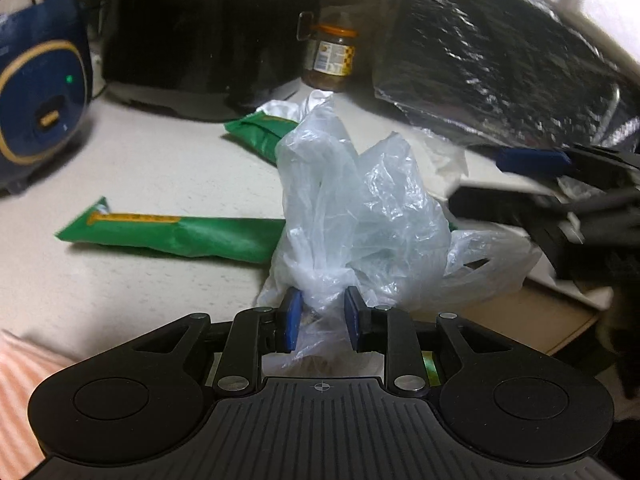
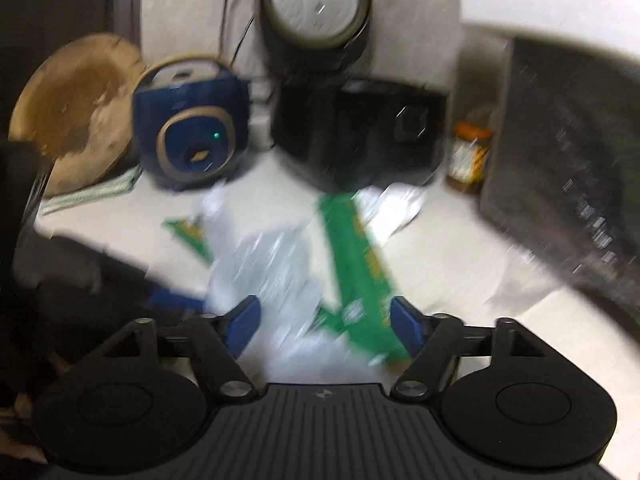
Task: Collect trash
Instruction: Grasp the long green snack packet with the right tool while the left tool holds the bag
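Bunched between the blue pads of the left gripper (image 1: 322,316) is the neck of a clear plastic bag (image 1: 360,208), which stands crumpled on the white counter (image 1: 140,168). Those jaws are narrowed onto the film and appear to pinch it. Behind the bag lie two green wrappers: one (image 1: 180,236) flat on the counter to its left with an end hidden by the bag, the other (image 1: 260,132) further back beside a jar (image 1: 330,60).

From the right wrist view, badly blurred, the right gripper (image 2: 324,320) has its jaws spread wide, and no pad presses on anything. A green wrapper (image 2: 356,264) and the bag (image 2: 272,268) lie below and between the fingers, but whether a pad touches either I cannot tell. In the left view the same gripper (image 1: 504,180) reaches in from the right, just beside the bag.

I judge the step to be bagging: the left hand holds the bag while the right goes for a wrapper. The next move calls for bringing the open jaws down around the wrapper, closing firmly on the thin foil, then carrying it to the bag's mouth, which needs to be held open.
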Motion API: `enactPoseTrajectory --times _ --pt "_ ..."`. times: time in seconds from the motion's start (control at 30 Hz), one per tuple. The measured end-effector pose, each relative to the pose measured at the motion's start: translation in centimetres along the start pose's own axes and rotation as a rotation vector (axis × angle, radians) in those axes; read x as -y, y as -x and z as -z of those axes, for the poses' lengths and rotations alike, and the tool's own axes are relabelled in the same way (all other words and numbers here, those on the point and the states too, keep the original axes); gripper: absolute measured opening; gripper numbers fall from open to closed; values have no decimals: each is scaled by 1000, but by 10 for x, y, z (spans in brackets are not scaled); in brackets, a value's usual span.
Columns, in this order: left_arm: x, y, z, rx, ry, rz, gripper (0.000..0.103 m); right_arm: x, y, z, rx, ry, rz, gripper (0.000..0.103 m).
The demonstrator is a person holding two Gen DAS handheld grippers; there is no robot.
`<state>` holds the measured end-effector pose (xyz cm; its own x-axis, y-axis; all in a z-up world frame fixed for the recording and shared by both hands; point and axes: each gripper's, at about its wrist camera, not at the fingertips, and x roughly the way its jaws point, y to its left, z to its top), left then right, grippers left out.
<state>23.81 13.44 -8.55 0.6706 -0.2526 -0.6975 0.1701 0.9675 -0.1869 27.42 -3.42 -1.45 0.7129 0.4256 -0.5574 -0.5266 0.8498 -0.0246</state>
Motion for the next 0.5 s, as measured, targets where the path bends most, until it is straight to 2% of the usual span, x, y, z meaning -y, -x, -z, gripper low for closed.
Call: enactPoseTrajectory --times 0.1,0.2,0.27,0.33,0.43,0.47,0.5 --pt "-7 1 3 -10 95 48 27 15 -27 -15 -19 -32 -5 79" --pt "-13 2 6 -4 156 62 23 29 -71 -30 -111 -113 -47 79" --pt "-16 5 9 5 186 45 15 37 -105 -36 -182 -160 -81 79" --pt "-18 13 12 36 171 -1 13 40 -134 -39 -250 -187 -101 79" --pt "-33 33 16 100 196 -16 10 37 -157 -37 -327 -217 -121 75" --pt "-40 40 18 124 211 -24 10 33 -158 -38 -337 -214 -137 61" --pt "-49 48 19 152 233 -28 10 28 -158 -39 -347 -200 -152 37"
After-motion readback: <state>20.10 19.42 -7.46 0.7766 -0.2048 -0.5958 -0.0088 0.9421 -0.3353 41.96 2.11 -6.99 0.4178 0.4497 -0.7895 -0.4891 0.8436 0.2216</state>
